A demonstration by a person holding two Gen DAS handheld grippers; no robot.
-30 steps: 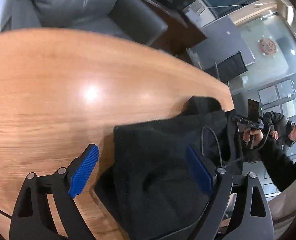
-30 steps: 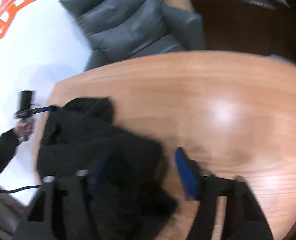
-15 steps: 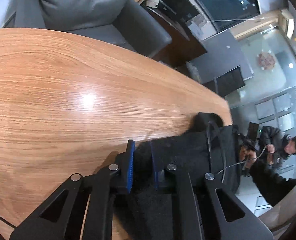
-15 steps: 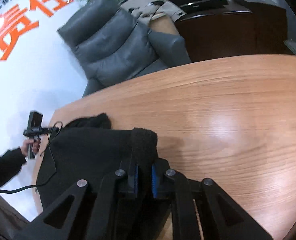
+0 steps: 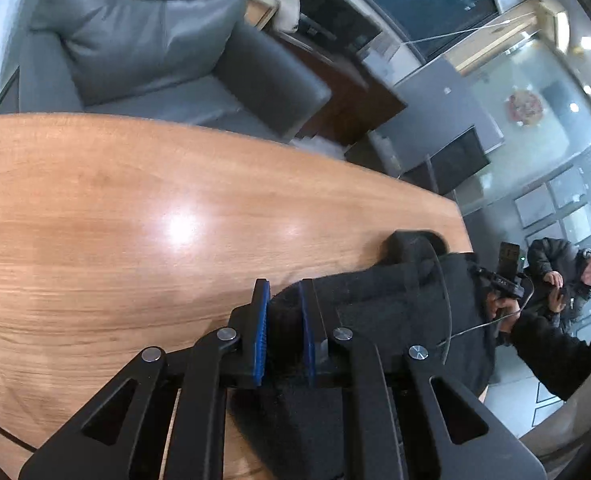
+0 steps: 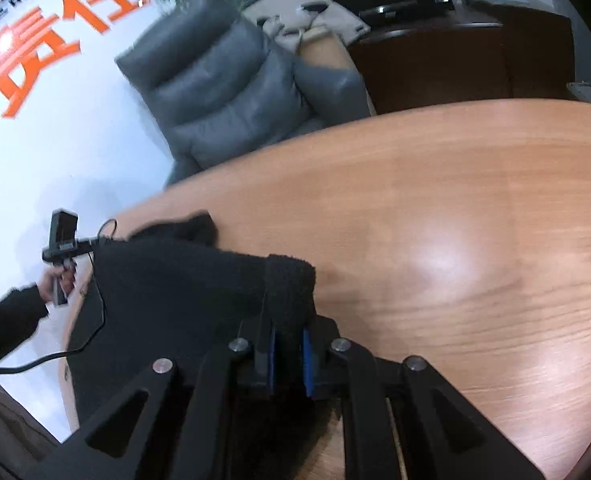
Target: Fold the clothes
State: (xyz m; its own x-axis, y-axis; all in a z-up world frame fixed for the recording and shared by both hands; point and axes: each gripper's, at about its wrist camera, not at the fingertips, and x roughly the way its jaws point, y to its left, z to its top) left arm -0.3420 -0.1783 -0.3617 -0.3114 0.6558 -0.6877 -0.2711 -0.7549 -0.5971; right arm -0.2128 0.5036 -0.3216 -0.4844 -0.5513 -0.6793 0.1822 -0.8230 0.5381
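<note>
The left claw (image 5: 283, 328) is clamped on a fold of the black garment (image 5: 391, 312), its blue pads (image 5: 260, 336) pressing the fabric from both sides. The right claw (image 6: 289, 354) is likewise closed on a thick rolled edge of the same black garment (image 6: 175, 296), with the cloth bunched up between its blue pads (image 6: 307, 360). Both grips sit at the near edge of the wooden tabletop (image 5: 115, 216).

The garment lies on the tabletop (image 6: 455, 220), spread toward the end that shows at the left of the right wrist view. A small lump of its fabric projects at its far side. A thin black cable (image 6: 99, 312) crosses the cloth in the right wrist view.

Beyond the end of the tabletop, a hand in a dark sleeve holds a handheld device with a small screen (image 6: 61, 236). A seated person in dark clothing (image 5: 575, 276) appears in the left wrist view, past the same end. A grey leather armchair (image 6: 231, 84) stands behind the far edge of the tabletop. A white wall with orange characters (image 6: 47, 48) lies beyond it.
</note>
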